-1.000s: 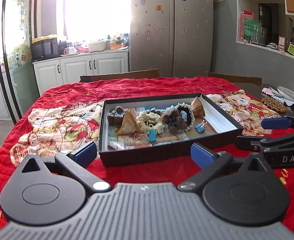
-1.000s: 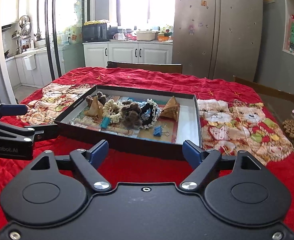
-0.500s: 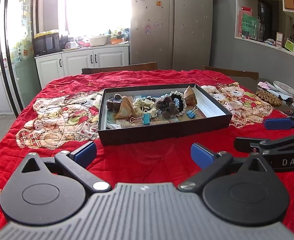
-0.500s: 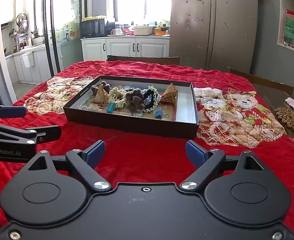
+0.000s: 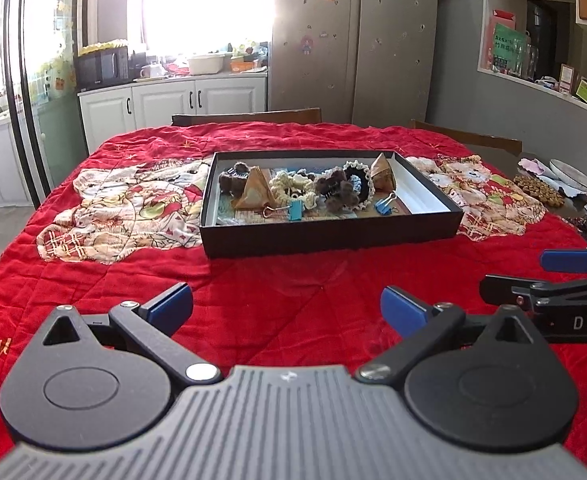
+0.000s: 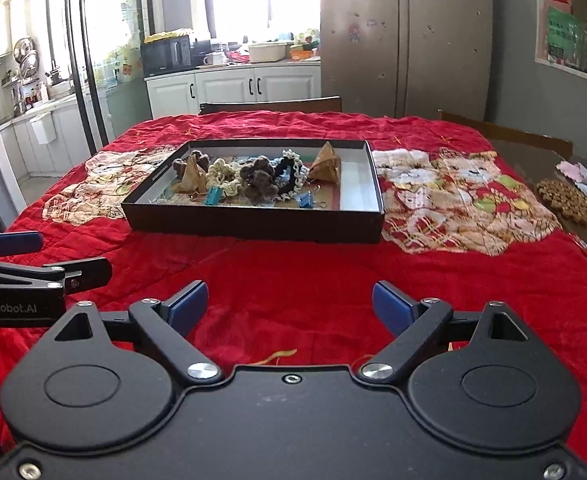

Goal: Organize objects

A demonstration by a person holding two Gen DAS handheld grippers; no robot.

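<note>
Both the left gripper point(image 5: 286, 307) and the opening right gripper point(image 6: 290, 305) gape empty over bare red quilt point(image 6: 313, 276) — black tray point(image 6: 253, 224) well ahead.

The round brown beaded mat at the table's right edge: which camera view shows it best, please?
The right wrist view: the round brown beaded mat appears whole there, beside the red quilted cloth. The left wrist view shows the mat smaller, flattened near the frame's right side.

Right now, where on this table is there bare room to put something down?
Free: the red cloth between the black tray and both tongs, and the tray's white right end. Crowded: the tray's left and middle, piled with scrunchies and clips.
</note>
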